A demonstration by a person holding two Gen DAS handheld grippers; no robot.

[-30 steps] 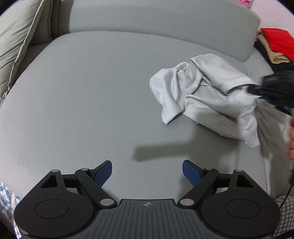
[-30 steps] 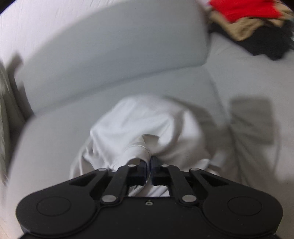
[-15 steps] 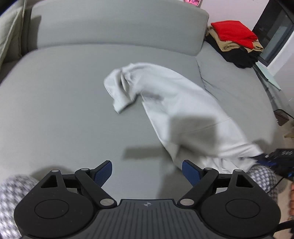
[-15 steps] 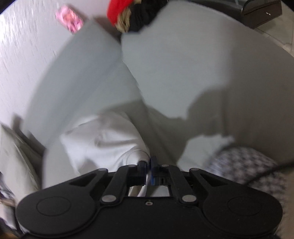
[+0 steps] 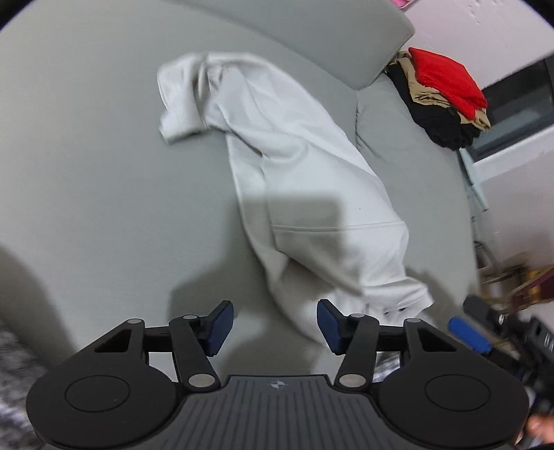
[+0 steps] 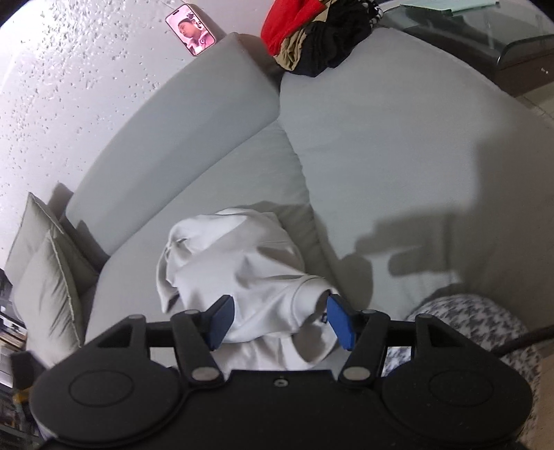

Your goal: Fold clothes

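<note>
- On the grey sofa seat (image 5: 104, 173) the white garment (image 5: 304, 194) lies stretched in a long, twisted strip, its bunched end near the backrest and its hem end at the front edge of the seat.
- My left gripper (image 5: 275, 325) hangs over the hem end. Its jaws stand about half apart and are closing; the lowest fold of cloth lies between the blue pads, but they do not press on it.
- My right gripper (image 6: 280, 320) sits at the same front end of the garment. Its jaws are opening, with white cloth bulging between the pads and, as far as I can judge, no longer pinched.
- Risk: released here, the hem may slide off the front edge of the seat, since part of it seems to hang over.
- Risk: my left jaws could close on several bunched layers, not one edge, so the twist would stay when I spread it.
- Beyond the backrest corner a pile of red, tan and black clothes (image 5: 446, 97) sits well apart from the garment.
- No brand or writing is readable; a phone (image 6: 190, 29) against the wall above the backrest shows a lit pink screen, with no legible text.
</note>
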